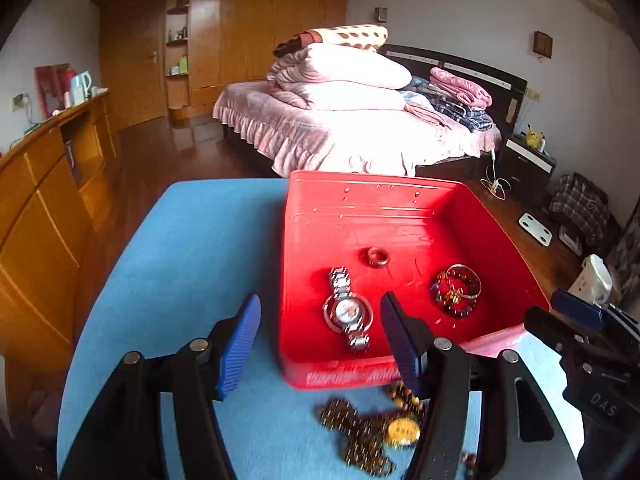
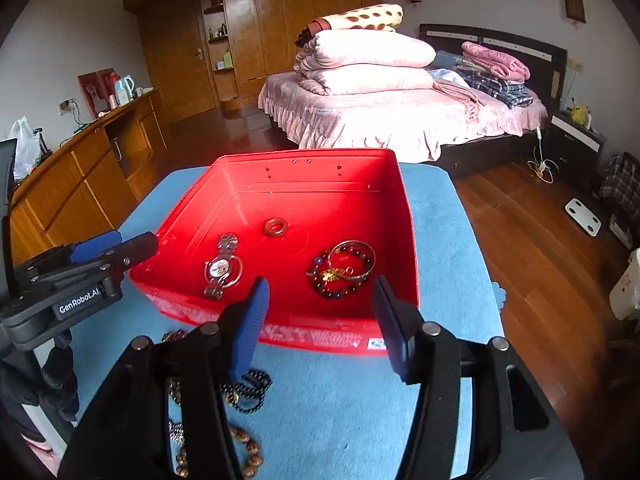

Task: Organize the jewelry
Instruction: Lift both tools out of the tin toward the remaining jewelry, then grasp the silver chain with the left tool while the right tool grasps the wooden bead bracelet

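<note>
A red plastic bin (image 1: 400, 204) (image 2: 408, 240) stands on a blue cloth. In it lie a silver watch (image 1: 347, 312) (image 2: 221, 266), a brown ring (image 1: 377, 257) (image 2: 275, 227) and a pile of bracelets (image 1: 456, 290) (image 2: 344, 270). My left gripper (image 1: 320, 344) is open and empty above the bin's near wall. My right gripper (image 2: 320, 320) is open and empty, also at the near wall. On the cloth in front of the bin lie a gold chain with a round pendant (image 1: 372, 434), a black bead string (image 2: 252, 390) and a brown bead bracelet (image 2: 244, 452).
The blue cloth (image 1: 192, 260) (image 2: 440, 220) covers a small table. The right gripper shows at the right edge of the left wrist view (image 1: 576, 312); the left gripper shows at the left of the right wrist view (image 2: 100, 248). A bed, wooden cabinets and wood floor lie beyond.
</note>
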The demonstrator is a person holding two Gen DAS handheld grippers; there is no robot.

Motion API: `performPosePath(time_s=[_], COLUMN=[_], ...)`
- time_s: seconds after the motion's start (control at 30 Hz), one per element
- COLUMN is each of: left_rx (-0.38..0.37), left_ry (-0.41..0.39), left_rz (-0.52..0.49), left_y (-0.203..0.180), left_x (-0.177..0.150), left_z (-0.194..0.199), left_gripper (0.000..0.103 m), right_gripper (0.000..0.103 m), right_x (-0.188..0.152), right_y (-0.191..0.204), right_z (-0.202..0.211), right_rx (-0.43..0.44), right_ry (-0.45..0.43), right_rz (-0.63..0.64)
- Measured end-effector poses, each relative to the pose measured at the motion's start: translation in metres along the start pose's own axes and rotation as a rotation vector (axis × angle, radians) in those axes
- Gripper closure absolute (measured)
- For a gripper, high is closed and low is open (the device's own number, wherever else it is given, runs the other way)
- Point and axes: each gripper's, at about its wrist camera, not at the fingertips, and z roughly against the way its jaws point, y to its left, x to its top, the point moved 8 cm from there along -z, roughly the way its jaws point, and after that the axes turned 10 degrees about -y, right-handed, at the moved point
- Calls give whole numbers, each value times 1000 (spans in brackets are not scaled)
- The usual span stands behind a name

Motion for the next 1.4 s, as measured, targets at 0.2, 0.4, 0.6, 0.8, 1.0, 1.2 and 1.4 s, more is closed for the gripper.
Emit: performPosePath(time_s=[0.2,0.4,0.6,0.8,1.0,1.2,1.4], left_rx=[6,11,-1,-8,-5,2,1], left_ry=[2,18,53,56,77,100,109], left_rz=[7,2,1,-18,-24,-27,-21], left_y=[14,17,15,9,7,11,13], left_x=[-20,-44,-70,-88,-109,-125,-128], left_z=[26,46,52,61,67,69,68], left_gripper=[42,42,39,34,33,33,33], right_gripper=[51,51,51,51,51,57,59], right_x=[-29,-57,-82,-107,-121,-126,-125], right_y=[19,25,32,39,42,46,50], right_z=[23,33,36,40,39,37,33], right_rx=[41,44,47,54,56,54,55], right_ry=[20,61,104,140,166,170,172], right_rz=[-4,-18,-21,-29,-34,-22,-19])
